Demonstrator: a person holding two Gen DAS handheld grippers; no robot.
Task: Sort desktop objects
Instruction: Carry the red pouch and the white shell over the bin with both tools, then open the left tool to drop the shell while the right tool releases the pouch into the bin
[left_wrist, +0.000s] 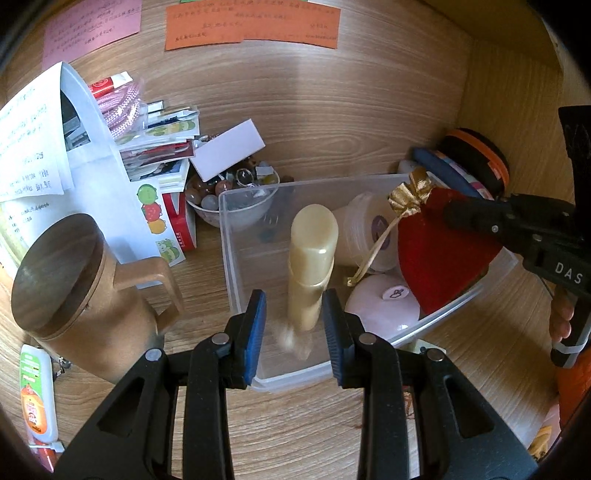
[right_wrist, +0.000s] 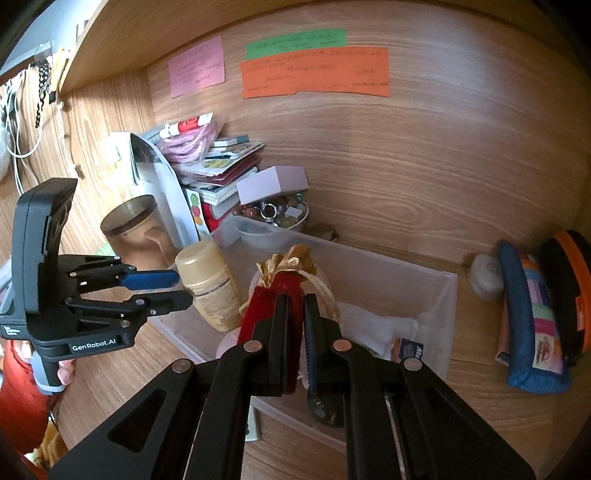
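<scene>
A clear plastic bin (left_wrist: 236, 266) sits on the wooden desk. A cream bottle (left_wrist: 312, 258) stands in its near left corner. My left gripper (left_wrist: 294, 325) is open, its pads apart on either side of the bottle's base, not squeezing it. The right wrist view shows the same gripper (right_wrist: 173, 288) beside the bottle (right_wrist: 212, 284). My right gripper (right_wrist: 295, 317) is shut on a red velvet pouch (right_wrist: 258, 314) with a gold top and cord, held over the bin (right_wrist: 436, 317). The left wrist view shows the pouch (left_wrist: 436, 251) above white jars (left_wrist: 364, 229).
A brown lidded mug (left_wrist: 85, 288) stands left of the bin. Behind it are papers, booklets (left_wrist: 162, 147), a bowl of beads (left_wrist: 236, 192) and a white box (left_wrist: 229, 149). A colourful pouch (right_wrist: 532, 321) and an orange-rimmed case (right_wrist: 569, 288) lie right. A glue tube (left_wrist: 37, 395) lies front left.
</scene>
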